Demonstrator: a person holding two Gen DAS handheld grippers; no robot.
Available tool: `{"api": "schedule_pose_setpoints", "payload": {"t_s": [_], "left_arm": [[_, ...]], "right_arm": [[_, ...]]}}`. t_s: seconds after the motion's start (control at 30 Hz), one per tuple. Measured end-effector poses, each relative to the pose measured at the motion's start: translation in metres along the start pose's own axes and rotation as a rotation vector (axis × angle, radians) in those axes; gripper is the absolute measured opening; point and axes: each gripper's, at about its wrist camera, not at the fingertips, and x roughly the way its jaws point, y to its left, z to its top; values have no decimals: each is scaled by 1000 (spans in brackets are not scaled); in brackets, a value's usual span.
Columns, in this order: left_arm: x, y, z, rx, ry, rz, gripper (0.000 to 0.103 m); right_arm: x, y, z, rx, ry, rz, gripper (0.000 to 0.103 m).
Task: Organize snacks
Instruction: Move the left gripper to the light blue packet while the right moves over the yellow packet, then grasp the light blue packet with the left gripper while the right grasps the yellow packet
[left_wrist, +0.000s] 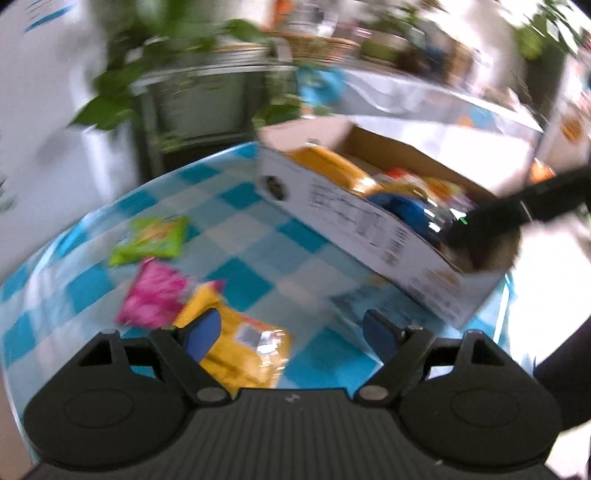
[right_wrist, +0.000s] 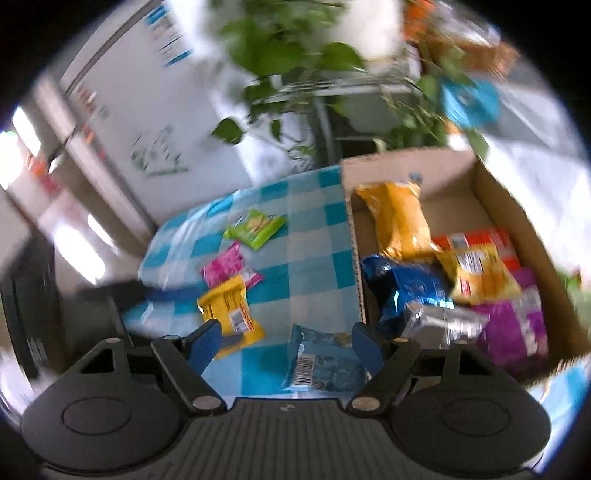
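On the blue-and-white checked table (left_wrist: 255, 273) lie a green packet (left_wrist: 151, 240), a pink packet (left_wrist: 153, 295) and a yellow packet (left_wrist: 243, 350). My left gripper (left_wrist: 291, 332) is open just above the yellow packet, whose edge lies under its left finger. A cardboard box (left_wrist: 369, 229) on the right holds several snack bags. The right wrist view shows the box (right_wrist: 498, 199) with an orange bag (right_wrist: 399, 221), a blue bag (right_wrist: 406, 291) and a purple bag (right_wrist: 517, 325) inside. My right gripper (right_wrist: 286, 345) is open over a blue packet (right_wrist: 325, 363) lying on the cloth beside the box.
Leafy plants (right_wrist: 280, 48) and a metal rack (left_wrist: 199, 96) stand behind the table's far edge. A wicker basket (left_wrist: 317, 46) sits further back. The right gripper's black body (left_wrist: 491, 225) hangs over the box's near corner. The image is blurred.
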Motion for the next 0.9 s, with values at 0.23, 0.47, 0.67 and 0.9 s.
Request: {"api": "schedule_pose_setpoints", "payload": {"t_s": [0.23,0.47,0.67,0.9], "left_arm": [[23,-37,10,196,-2,-115,84],[52,-66,16,396,76,-207,83],[73,-86,15,503,127,-186,68],[58,-71,6,381,128,-173,50]], "right_arm": [[-2,-13,10,96,-53,-46,87],[-5,-16,15,121,-77,-72,88],[-7,-16,19,126,-95,-60,88],[-5,-15,21,130,-99,-61,88]]}}
